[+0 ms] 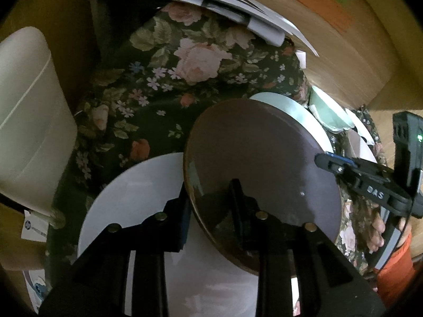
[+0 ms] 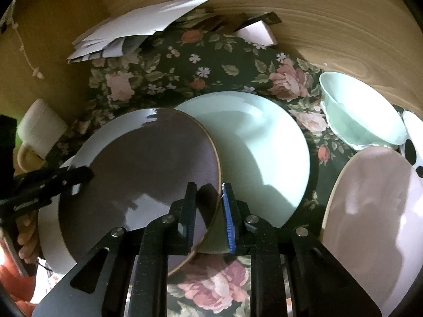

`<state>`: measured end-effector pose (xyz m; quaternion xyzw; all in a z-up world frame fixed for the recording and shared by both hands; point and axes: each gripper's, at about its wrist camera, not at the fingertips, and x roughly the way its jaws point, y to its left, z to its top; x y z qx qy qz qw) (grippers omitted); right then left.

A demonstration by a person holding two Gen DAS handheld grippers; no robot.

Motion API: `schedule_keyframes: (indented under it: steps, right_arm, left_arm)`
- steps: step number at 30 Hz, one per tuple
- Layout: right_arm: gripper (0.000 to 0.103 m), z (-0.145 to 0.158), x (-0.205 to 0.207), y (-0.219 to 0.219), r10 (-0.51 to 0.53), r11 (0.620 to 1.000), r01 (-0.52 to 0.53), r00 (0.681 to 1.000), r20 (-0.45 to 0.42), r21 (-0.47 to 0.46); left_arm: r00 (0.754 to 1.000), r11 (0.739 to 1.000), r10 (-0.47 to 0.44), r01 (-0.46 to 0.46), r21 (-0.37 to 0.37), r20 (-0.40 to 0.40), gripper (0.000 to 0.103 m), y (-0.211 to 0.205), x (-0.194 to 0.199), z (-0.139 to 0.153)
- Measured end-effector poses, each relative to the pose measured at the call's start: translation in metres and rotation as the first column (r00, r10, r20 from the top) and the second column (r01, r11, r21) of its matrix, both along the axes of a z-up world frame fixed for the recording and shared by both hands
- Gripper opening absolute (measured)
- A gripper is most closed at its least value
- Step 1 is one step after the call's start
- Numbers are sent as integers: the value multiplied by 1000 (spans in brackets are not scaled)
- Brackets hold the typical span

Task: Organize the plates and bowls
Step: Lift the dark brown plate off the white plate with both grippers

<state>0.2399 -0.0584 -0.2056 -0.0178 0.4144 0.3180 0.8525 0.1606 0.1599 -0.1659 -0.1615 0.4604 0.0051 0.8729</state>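
Left wrist view: left gripper pinches the near rim of a glossy grey-purple plate, held tilted over a white plate and partly covering a pale green plate. Floral cloth lies beneath; a paper stack sits behind.

Right wrist view: right gripper is clamped on that plate's brown-edged rim. A mint bowl and pinkish plate lie right, a cream mug left.
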Motion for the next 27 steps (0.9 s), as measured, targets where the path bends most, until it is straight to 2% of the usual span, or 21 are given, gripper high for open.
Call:
schedule_keyframes:
  steps: [5,11,16,27]
  right_arm:
    - [17,-5,-1,8,4,1000,-4,1000,11,-3]
    - [17,-3,1,-13,13,1000,-13,1000,-19,29]
    - [20,-4,1,-20,32,998,-30,999,-39,49]
    - [17,0,-4,-26,-3,997,5,999,-33,79]
  left_arm:
    - [1000,1000,6,-6,0,-5,30,4,1,-2]
    - [1000,999,-7,7,47,10,31,-1,0,0]
    - [1000,999,-11,11,43,10,31,1,0,-1]
    - [1000,999,20,-20,34,2,30,-1,-1,3]
